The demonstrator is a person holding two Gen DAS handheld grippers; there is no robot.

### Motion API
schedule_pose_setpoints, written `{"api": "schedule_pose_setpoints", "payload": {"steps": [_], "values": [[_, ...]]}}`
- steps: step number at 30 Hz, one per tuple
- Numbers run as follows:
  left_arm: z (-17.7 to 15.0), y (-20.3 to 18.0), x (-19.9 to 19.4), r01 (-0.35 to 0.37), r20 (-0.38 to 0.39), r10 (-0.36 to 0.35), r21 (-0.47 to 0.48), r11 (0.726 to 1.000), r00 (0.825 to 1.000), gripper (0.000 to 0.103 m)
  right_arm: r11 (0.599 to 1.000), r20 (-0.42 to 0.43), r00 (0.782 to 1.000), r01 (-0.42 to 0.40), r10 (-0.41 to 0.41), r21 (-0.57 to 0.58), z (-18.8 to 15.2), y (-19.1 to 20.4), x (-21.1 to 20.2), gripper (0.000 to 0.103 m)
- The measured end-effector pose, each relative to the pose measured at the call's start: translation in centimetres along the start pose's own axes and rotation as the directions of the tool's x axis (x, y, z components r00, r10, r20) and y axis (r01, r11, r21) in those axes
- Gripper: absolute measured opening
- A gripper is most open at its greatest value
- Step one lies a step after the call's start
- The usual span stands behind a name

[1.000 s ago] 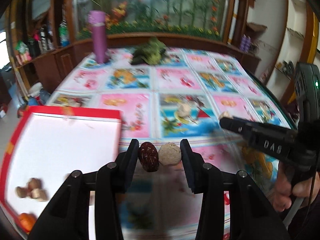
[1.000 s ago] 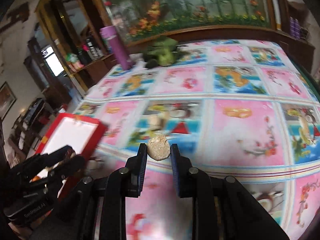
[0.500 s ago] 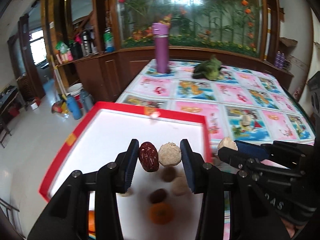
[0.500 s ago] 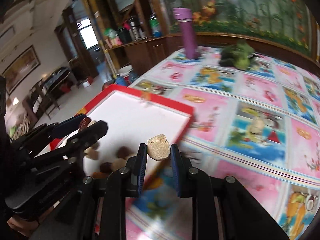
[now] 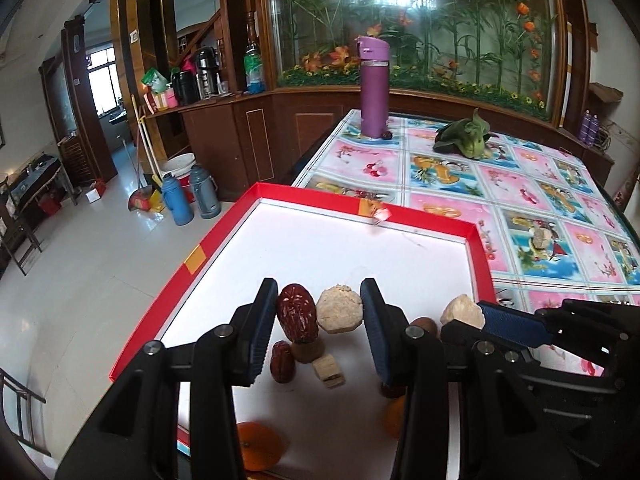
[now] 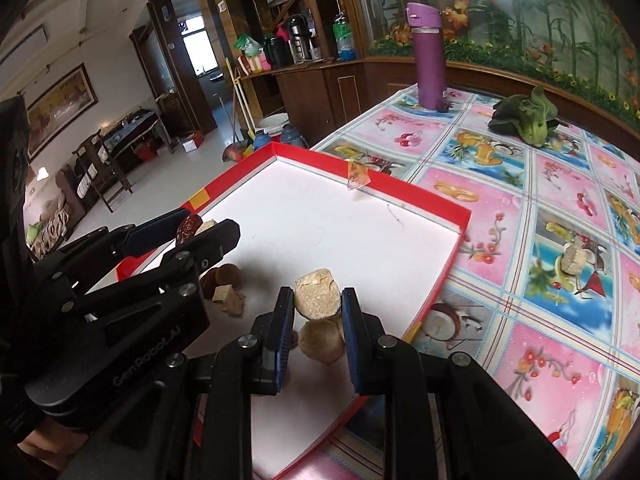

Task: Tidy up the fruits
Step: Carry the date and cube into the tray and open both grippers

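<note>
My left hand-held gripper (image 5: 320, 312) is clamped on two pieces at once, a wrinkled red date (image 5: 297, 313) and a pale crumbly ball (image 5: 340, 309) pressed side by side between its blue-padded fingers (image 5: 262, 322), held above the white floor of the red-rimmed tray (image 5: 424, 222). My right hand-held gripper (image 6: 317, 312) is closed on a second tan ball (image 6: 317, 299), its top chipped, also over the tray near the edge closest to me. Below my left grip lie a smaller date (image 5: 282, 362), a round brown fruit (image 5: 307, 350) and a pale cube (image 5: 329, 370), close together; an orange fruit (image 5: 258, 446) sits nearer the front rim, partly hidden by my gripper's frame. In the right wrist view another tan ball (image 6: 322, 342) rests on the tray floor directly under the one I hold. The tray sits at the corner of the bench (image 6: 560, 200), which is covered in a cloth of pink and blue fruit pictures. One more pale piece (image 6: 573, 261) lies out on that cloth, well apart from the tray. At the far end a purple flask (image 5: 374, 86) stands upright, with a leafy green vegetable (image 5: 464, 136) lying to its right.
</note>
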State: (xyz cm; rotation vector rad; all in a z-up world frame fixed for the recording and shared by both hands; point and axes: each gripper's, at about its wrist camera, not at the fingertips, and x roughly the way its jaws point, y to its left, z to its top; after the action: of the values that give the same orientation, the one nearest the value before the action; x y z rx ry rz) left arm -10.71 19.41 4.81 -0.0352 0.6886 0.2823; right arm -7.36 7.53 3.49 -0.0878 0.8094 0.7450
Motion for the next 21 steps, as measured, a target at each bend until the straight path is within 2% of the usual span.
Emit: {"api": "schedule_pose_setpoints", "payload": {"steps": [10,21], "values": [[-0.2,0.2,0.6,-0.022,-0.010,0.022,0.004,1.000,1.000,0.045,1.000,-0.022,1.000,0.000,0.000,0.005,-0.2,0.1,0.7,0.022],[-0.8,0.3,1.9,-0.070,-0.062,0.070,0.010,0.998,0.996,0.046,1.000,-0.039,0.999,0.003,-0.003,-0.003,-0.3,0.2,1.1,0.023]]}}
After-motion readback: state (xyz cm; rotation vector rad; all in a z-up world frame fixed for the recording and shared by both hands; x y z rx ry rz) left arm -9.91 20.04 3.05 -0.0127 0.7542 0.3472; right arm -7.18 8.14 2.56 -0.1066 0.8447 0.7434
